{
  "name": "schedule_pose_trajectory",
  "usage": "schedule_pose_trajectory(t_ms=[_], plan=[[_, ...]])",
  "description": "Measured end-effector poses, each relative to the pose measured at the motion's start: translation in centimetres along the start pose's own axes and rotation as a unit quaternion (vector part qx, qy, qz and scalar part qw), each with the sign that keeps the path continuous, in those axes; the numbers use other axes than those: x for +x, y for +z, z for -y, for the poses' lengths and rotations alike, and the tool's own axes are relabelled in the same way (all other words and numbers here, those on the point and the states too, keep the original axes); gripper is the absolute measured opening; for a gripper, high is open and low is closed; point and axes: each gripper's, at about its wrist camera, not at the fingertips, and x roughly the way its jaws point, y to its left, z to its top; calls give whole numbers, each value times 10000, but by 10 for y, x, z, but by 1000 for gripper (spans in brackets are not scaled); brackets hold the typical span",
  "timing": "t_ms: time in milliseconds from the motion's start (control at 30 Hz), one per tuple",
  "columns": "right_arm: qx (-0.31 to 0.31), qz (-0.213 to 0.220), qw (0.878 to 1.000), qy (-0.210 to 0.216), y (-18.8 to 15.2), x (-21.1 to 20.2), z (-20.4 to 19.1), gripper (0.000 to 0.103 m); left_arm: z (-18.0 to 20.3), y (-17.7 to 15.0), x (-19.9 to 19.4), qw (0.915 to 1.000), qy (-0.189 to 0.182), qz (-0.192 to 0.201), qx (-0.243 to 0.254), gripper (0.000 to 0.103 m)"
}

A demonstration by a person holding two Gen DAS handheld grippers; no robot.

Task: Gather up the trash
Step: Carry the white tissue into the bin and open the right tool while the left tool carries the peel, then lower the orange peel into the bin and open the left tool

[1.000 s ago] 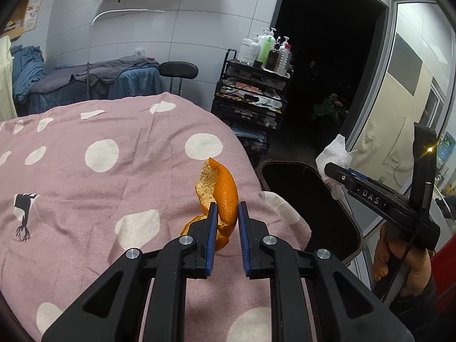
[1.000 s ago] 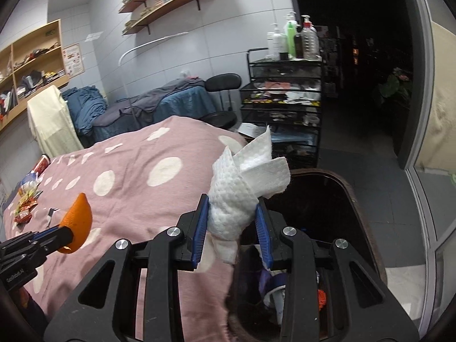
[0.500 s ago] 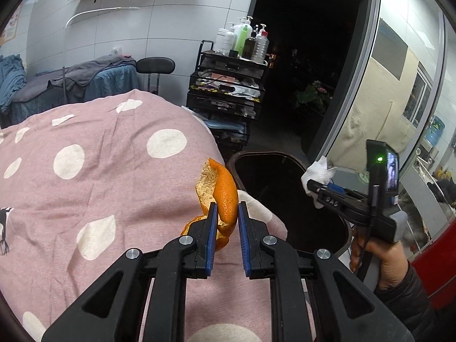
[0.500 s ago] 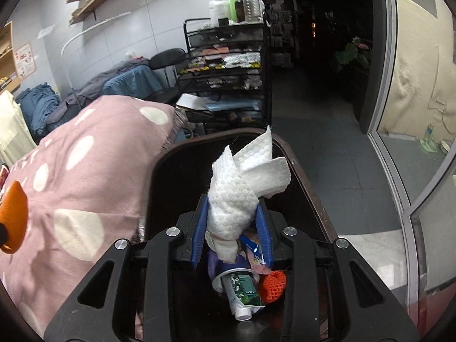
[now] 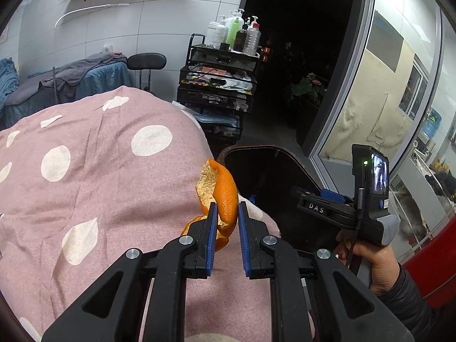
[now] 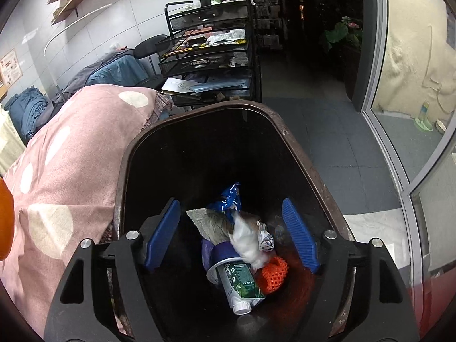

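Observation:
My left gripper [image 5: 226, 213] is shut on an orange peel [image 5: 225, 196], held above the pink spotted cloth [image 5: 99, 176] just left of the dark bin [image 5: 256, 165]. My right gripper [image 6: 230, 219] hangs over the bin's [image 6: 287, 139] mouth, its jaws opening wide with nothing pressed between the blue pads [image 6: 299, 233]. The white tissue [image 6: 246, 245], blurred, is dropping onto the trash in the bin: a tube [image 6: 240, 285], a blue wrapper [image 6: 228, 199] and an orange net [image 6: 273, 275]. The peel's edge [image 6: 5, 222] shows at the far left. In the left wrist view a hand [image 5: 370, 259] holds the right gripper's body.
A black wire cart [image 5: 216, 85] with bottles stands behind the bin, a black chair [image 5: 146, 61] beside it. A glass door frame [image 6: 379, 57] and grey tiled floor [image 6: 336, 131] lie to the right. Blue bedding [image 5: 85, 77] sits at the back left.
The right gripper sank over the bin, then opened and let go of the tissue, which now falls inside. The left gripper carried the peel toward the bin.

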Motion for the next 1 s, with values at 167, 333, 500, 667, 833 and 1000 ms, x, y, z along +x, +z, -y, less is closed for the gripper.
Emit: schedule_pose_trajectory(t_ms=[167,333,500,667,833,1000], plan=[[101,229,9997,1,0,-12,3,87,4,2,5,10000,-54,-49,42,15],[197,474,9987,13,0,-29,4,91,12,5,10,9998,-121,-85,140,15],[341,723,9968,-41,3,-44,10,92,19,11,20,9994,-235,-170,182,15],[472,1013,9936,-156,6,-60,18,93,24,20,35,9986,-367,-316,201,15],[589,1163,9911,-285,9,-69,25,95,34,28,53,9974,-433,-481,303,15],[753,1222,9889,-390,10,-74,35,96,44,33,74,9955,-525,-720,324,15]])
